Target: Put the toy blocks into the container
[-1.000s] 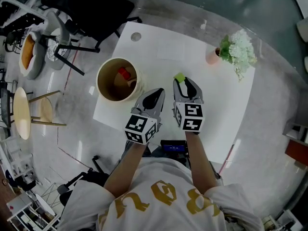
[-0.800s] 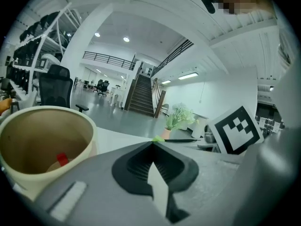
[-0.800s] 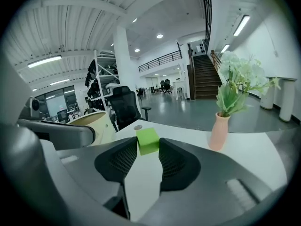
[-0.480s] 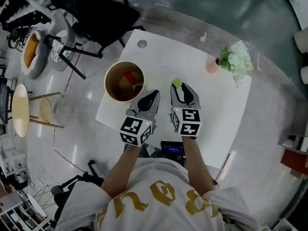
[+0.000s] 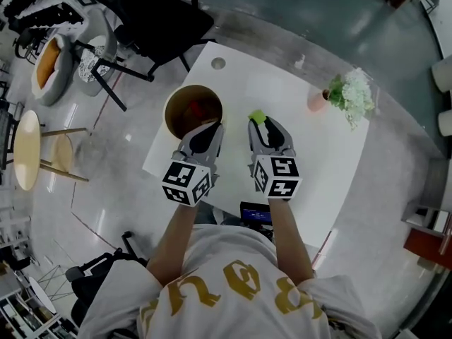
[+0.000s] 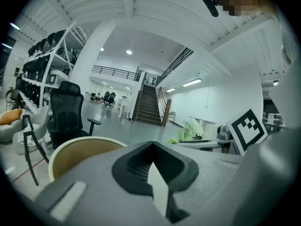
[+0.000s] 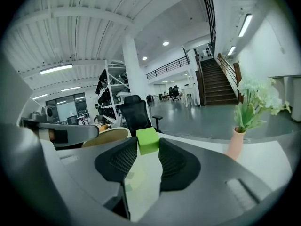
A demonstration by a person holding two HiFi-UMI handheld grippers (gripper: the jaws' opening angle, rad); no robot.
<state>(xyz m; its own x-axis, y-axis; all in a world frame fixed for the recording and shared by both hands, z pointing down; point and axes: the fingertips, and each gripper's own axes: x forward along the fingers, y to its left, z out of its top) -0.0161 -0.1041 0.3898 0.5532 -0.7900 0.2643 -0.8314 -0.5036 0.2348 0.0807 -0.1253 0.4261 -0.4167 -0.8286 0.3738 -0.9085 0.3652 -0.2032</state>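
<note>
- The white worktop (image 5: 304, 129) bears everything in play; most of its surface is bare, and a small round hole (image 5: 218, 63) sits near its far left corner.
- A black office chair (image 5: 152, 9) stands on the floor beyond that corner, apart from the worktop.
- A round wooden stool (image 5: 27, 150) stands on the floor well off to the left.
- The container (image 5: 176, 103), a tan round tub, stands at the worktop's left edge, open at the top.
- A plant (image 5: 351, 92) in a pink vase stands near the far right edge, well apart from both tools.
- The left tool (image 5: 210, 126) has its jaws together with nothing between them. From the head view it overlaps the container's near right rim and hides part of the opening.
- The right tool (image 5: 260, 122), just beside the left one, has its jaws clamped on the green block.
- The green block (image 7: 148, 139) sits at the jaw tips, held up off the worktop, to the right of the container and outside it.
- A red block (image 5: 202, 109) lies inside the container, dim in shadow.
</note>
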